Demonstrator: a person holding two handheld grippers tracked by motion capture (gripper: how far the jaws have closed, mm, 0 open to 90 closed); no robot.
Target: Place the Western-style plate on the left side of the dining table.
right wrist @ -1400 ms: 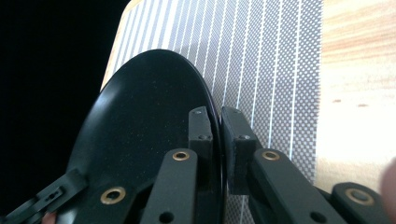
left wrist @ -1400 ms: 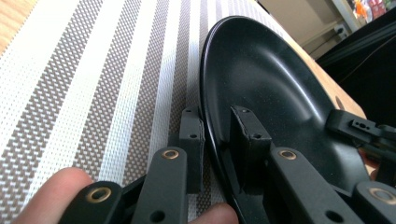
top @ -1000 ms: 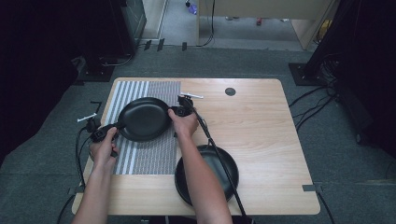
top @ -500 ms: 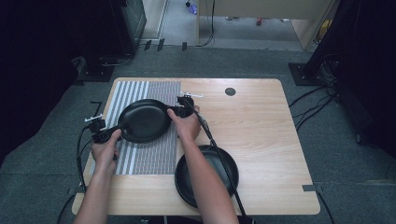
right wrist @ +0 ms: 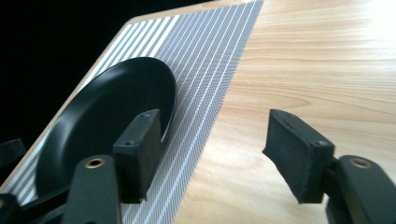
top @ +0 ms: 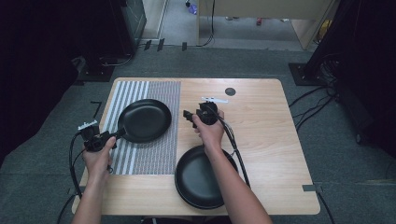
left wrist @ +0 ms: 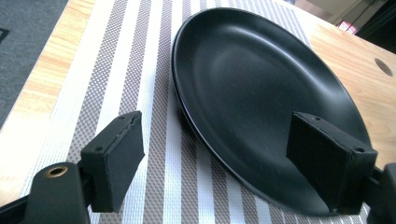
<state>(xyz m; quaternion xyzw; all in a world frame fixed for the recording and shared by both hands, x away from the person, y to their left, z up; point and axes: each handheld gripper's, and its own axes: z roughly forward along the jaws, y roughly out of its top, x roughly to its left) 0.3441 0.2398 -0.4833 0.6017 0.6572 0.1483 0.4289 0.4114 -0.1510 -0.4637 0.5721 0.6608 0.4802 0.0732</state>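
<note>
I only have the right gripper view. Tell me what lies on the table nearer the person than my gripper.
Observer: A second black plate lies on bare wood by the near edge, under the right forearm.
Operator: Report the left gripper.
Observer: The left gripper is open, jaws apart at the near rim of the plate on the striped mat; whether it touches, I cannot tell.
Operator: Confirm my own gripper.
Observer: The right gripper is open over bare table, just right of the mat, clamping nothing.
</note>
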